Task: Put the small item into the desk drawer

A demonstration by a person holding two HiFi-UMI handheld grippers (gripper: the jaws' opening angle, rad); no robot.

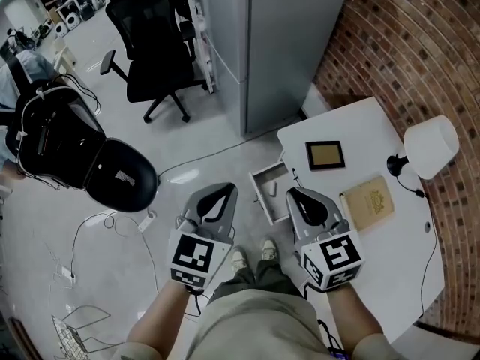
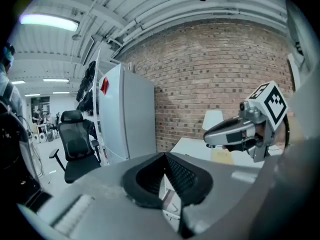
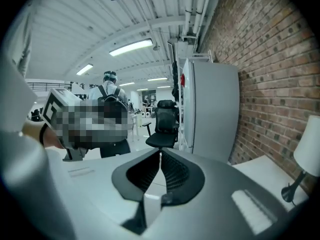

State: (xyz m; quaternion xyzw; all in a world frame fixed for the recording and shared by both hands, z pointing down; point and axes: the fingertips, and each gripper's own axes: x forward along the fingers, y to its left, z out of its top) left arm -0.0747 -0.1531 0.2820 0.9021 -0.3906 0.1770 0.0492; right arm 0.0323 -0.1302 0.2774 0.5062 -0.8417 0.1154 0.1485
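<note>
Holds the left tool (image 1: 223, 192) and the right tool (image 1: 292, 193) side by side in front of the body, high above the floor, tips aimed roughly toward the open desk drawer (image 1: 259, 195). Shows both pairs of jaws pressed together in their own views, with nothing between them. Reads as a hands-clear posture: raised so as not to knock the drawer or the things on the tabletop (image 1: 352, 126), namely the picture frame (image 1: 325, 155), tan notebook (image 1: 369, 201) and lamp (image 1: 430, 147). Finds what seems to be the small item (image 1: 272, 190), a pale piece, lying on the drawer's bottom, just past the right tool's tip in the head view yet apart from both tools. Suggests the placing is done, with the drawer not yet pushed in.
</note>
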